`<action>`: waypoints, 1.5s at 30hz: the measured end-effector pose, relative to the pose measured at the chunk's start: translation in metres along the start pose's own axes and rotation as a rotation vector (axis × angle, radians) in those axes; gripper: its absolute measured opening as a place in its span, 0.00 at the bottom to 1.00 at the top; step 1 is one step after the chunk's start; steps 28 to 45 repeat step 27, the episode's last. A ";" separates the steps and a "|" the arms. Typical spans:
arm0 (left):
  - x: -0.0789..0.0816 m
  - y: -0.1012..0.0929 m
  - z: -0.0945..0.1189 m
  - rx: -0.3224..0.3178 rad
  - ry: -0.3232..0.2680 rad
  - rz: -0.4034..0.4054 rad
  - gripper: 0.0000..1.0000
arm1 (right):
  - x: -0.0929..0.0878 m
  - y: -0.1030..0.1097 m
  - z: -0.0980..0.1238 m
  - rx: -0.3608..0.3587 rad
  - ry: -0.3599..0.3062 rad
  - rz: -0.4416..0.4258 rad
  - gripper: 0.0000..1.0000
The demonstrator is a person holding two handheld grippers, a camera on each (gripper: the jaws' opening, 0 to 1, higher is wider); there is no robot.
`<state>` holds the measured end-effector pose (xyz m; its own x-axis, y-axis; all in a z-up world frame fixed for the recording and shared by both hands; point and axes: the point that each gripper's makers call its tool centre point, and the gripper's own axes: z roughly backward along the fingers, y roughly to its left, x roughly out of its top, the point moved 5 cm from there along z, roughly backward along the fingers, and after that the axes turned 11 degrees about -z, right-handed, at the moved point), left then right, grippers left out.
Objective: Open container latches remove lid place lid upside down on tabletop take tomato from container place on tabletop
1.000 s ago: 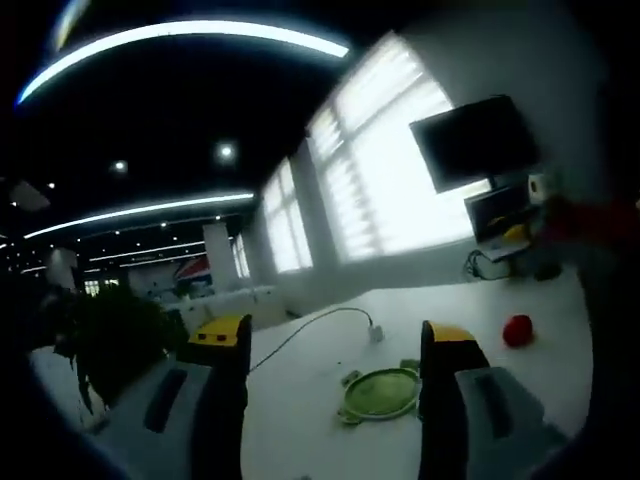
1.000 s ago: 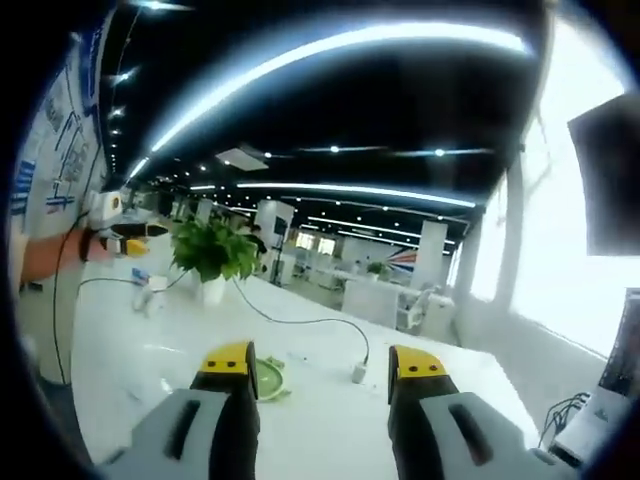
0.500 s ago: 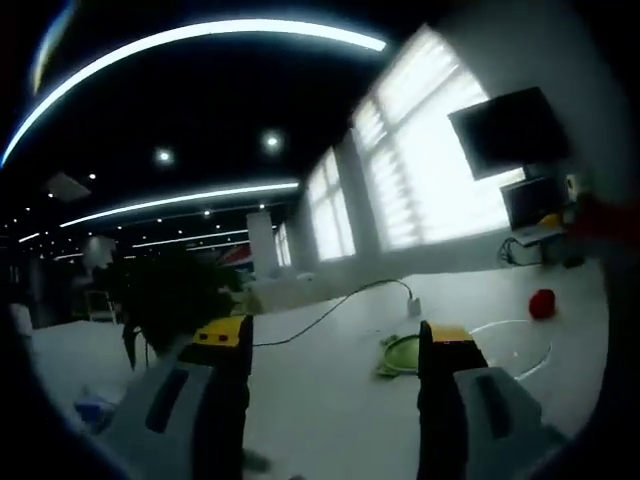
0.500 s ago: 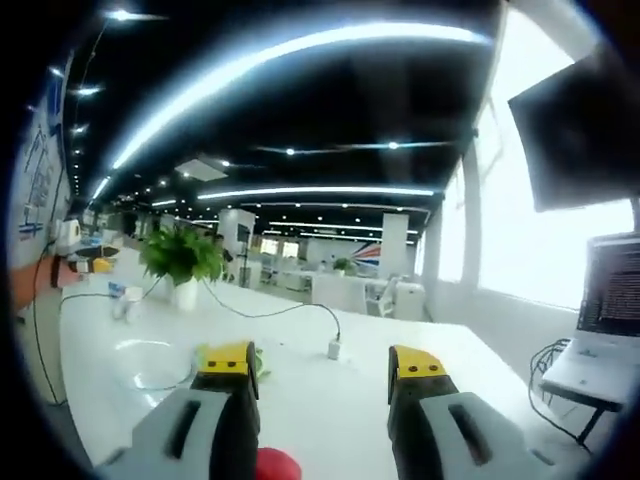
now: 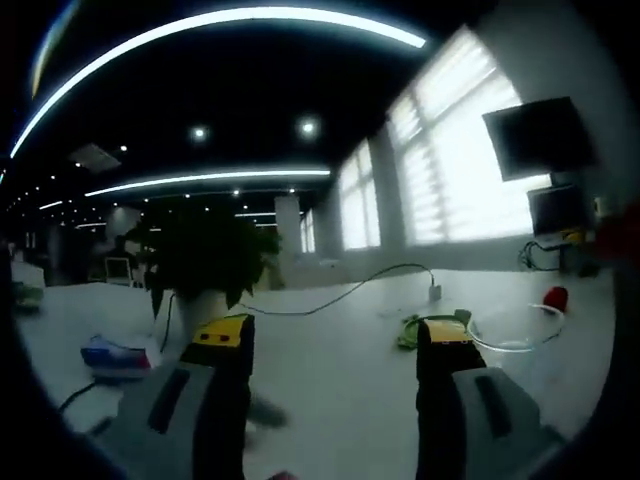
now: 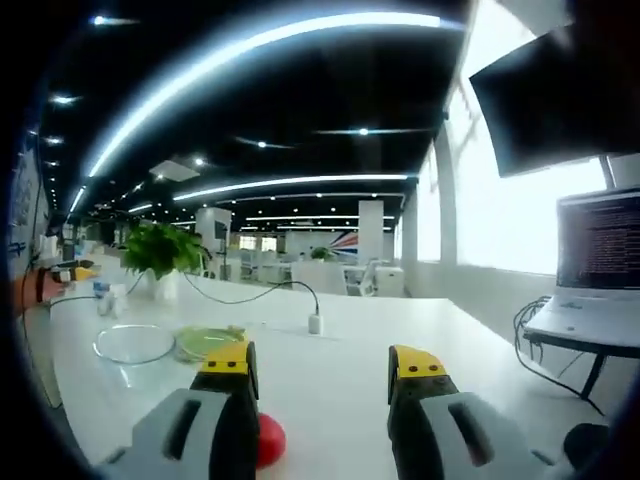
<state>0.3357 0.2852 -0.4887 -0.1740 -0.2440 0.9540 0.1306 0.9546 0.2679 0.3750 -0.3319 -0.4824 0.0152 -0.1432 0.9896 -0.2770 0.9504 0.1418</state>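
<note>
Both grippers lower — tomato (image 6: 268, 440) nearer.

A left gripper (image 5: 335, 335), its two yellow-tipped jaws apart with nothing between them, above a white table (image 5: 330, 370). Behind the left jaw, a potted plant (image 5: 205, 265). Right of the right jaw lie a green lid (image 5: 412, 330), a clear container (image 5: 515, 328) and, farther right, a red tomato (image 5: 554, 298).
</note>
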 end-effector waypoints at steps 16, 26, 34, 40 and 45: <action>0.006 0.002 -0.003 0.010 0.002 -0.002 0.57 | -0.007 -0.005 0.001 -0.012 0.004 -0.041 0.47; 0.003 -0.003 0.000 -0.006 0.023 -0.009 0.56 | -0.011 -0.004 0.003 0.015 0.052 -0.013 0.47; 0.002 -0.003 0.001 -0.006 0.026 -0.009 0.56 | -0.013 -0.004 0.003 0.015 0.056 -0.013 0.47; 0.002 -0.003 0.001 -0.006 0.026 -0.009 0.56 | -0.013 -0.004 0.003 0.015 0.056 -0.013 0.47; 0.002 -0.003 0.001 -0.006 0.026 -0.009 0.56 | -0.013 -0.004 0.003 0.015 0.056 -0.013 0.47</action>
